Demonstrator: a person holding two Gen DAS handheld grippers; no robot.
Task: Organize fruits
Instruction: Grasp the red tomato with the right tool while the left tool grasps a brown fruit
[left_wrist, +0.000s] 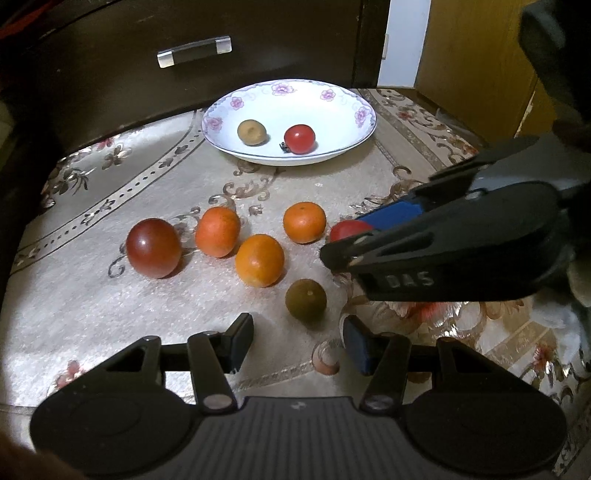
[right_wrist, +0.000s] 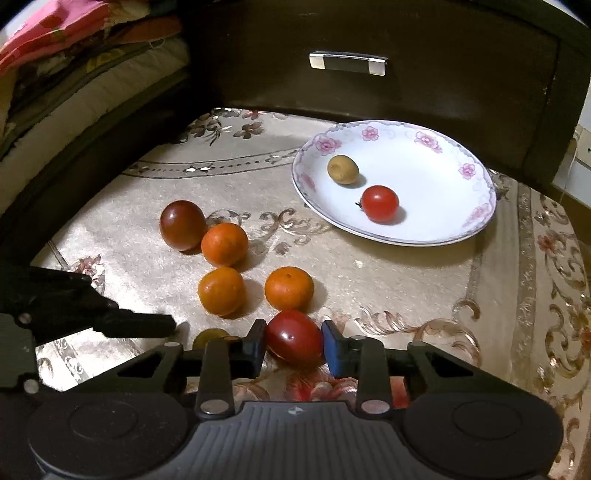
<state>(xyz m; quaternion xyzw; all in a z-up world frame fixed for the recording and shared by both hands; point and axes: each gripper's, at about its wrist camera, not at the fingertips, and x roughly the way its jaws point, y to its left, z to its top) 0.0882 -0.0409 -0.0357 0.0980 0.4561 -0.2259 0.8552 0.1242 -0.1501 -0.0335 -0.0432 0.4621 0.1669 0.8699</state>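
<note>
A white flowered plate (left_wrist: 343, 110) (right_wrist: 443, 147) at the back holds a small brown fruit (left_wrist: 252, 132) (right_wrist: 343, 169) and a red tomato (left_wrist: 300, 138) (right_wrist: 379, 204). On the cloth lie a dark red tomato (left_wrist: 153, 248) (right_wrist: 182, 224), three oranges (left_wrist: 218, 231) (left_wrist: 259, 260) (left_wrist: 304, 222) and a greenish-brown fruit (left_wrist: 306, 301). My left gripper (left_wrist: 298, 341) is open just in front of the greenish-brown fruit. My right gripper (right_wrist: 293, 347) (left_wrist: 343, 254) has its pads on both sides of a red tomato (right_wrist: 293, 338) (left_wrist: 345, 229) resting on the cloth.
A dark wooden drawer front with a metal handle (left_wrist: 194, 51) (right_wrist: 348, 63) stands behind the plate. The patterned cloth (left_wrist: 110, 314) covers the table. Folded bedding (right_wrist: 66, 74) lies at the left. A wooden door (left_wrist: 480, 55) is at the far right.
</note>
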